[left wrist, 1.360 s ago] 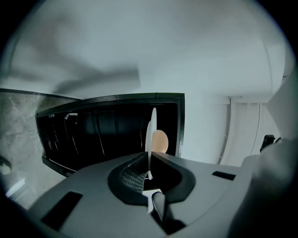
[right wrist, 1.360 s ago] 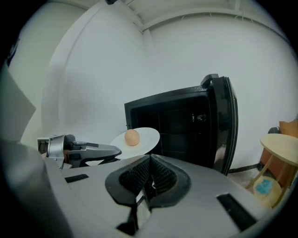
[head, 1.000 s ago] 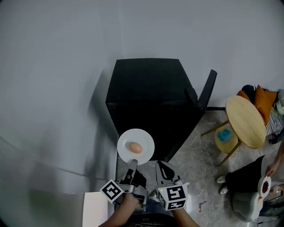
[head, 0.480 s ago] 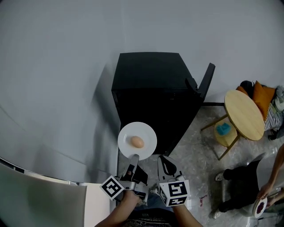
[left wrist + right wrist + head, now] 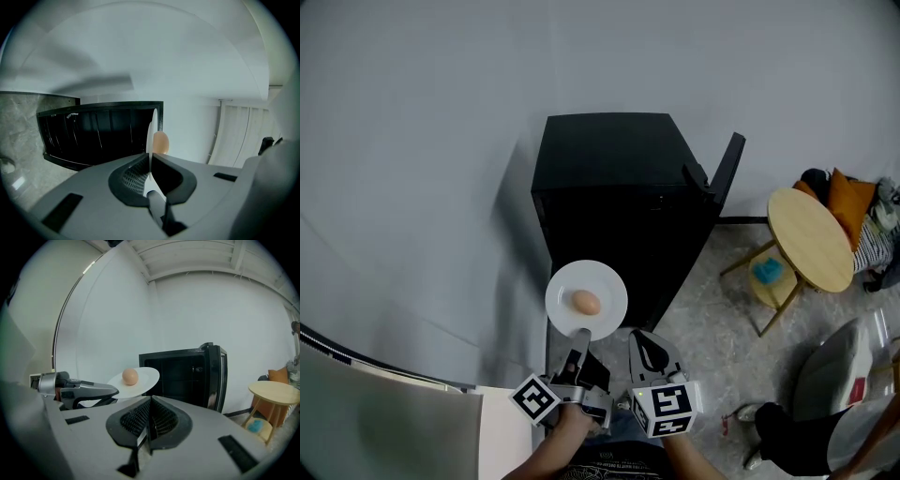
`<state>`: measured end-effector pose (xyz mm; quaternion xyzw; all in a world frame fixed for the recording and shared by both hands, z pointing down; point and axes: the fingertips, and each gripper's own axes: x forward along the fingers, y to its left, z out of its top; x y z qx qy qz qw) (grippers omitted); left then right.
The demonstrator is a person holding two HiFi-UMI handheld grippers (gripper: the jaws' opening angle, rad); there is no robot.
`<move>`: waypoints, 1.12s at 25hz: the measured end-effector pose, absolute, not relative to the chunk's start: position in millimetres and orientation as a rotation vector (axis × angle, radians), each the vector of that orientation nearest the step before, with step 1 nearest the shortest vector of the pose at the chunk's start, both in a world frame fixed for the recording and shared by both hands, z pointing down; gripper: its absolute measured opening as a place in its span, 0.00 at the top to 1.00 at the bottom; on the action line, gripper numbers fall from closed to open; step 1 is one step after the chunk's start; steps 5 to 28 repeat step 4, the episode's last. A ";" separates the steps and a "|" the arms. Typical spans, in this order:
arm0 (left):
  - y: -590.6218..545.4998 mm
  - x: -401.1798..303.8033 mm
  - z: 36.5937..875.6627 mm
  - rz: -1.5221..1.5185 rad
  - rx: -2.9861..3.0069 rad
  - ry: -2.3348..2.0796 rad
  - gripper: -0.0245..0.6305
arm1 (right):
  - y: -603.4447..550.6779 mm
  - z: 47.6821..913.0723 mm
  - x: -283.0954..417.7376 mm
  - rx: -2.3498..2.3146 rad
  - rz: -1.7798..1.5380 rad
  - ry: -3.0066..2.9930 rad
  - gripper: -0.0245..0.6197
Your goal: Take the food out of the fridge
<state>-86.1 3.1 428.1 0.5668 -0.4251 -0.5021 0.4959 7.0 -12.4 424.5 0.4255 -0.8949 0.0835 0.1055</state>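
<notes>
Here's the left gripper [image 5: 579, 337], and its jaws are pinched tight on the near rim of a white plate [image 5: 607, 284]. In the left gripper view the plate runs edge-on straight out from between the pads. On that plate sits a single brown egg [image 5: 586, 303], close to the middle and not touching the rim. From the right gripper view the plate hangs roughly level, out in the open air, with the egg resting on top.

So where is the food? It is outside the black fridge [image 5: 614, 178], held up in front of the dark open cabinet and clear of it. The fridge door [image 5: 727, 176] stands swung wide at the right side.

The right gripper [image 5: 645, 349] rides just beside the left one, a little to its right. Its jaws are pressed together with nothing between them. It points toward the fridge, apart from the plate.

Off to the right there's a round wooden table [image 5: 811, 239], with a low stool [image 5: 769, 286] tucked beneath it carrying something blue. An orange cushion [image 5: 848, 199] lies behind that table. A person [image 5: 806, 441] shows at the lower right corner, well apart from the grippers.
</notes>
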 end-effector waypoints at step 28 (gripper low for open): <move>5.0 -85.3 427.3 -1.209 1.376 -1.023 0.93 | -9.5 422.0 6.5 1.263 0.243 -2.637 0.93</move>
